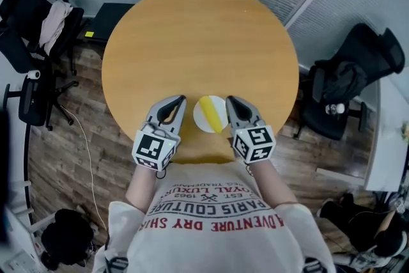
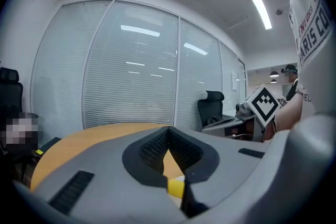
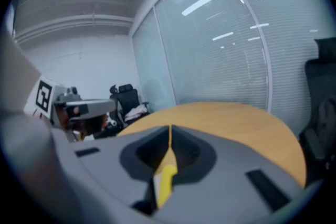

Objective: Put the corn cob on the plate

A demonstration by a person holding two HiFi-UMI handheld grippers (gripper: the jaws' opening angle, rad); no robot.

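Corn cob [image 1: 215, 114], slim and yellow, is lying on the plate [image 1: 201, 119]; left gripper [image 1: 181, 100] and right gripper [image 1: 229, 100] are flanking it, jaws pressed together.

Inventory, counted from the head view.
- Round wooden table [image 1: 198, 29]: 1.
- Round white plate [image 1: 203, 117]: 1.
- Yellow corn cob [image 1: 215, 117]: 1.
- Grey two-jaw hand-held grippers: 2, the left gripper [image 1: 181, 100] and the right gripper [image 1: 229, 100].
- White cubes with black square markers: 2, the left cube [image 1: 154, 150] and the right cube [image 1: 254, 142].
- Black office chairs: 2 sure, the left chair [image 1: 16, 6] and the right chair [image 1: 374, 51]; further dark shapes at the left edge cannot be counted.
- Pale garment [image 1: 54, 19]: 1.
- Person in a white T-shirt with red print [image 1: 217, 220]: 1.
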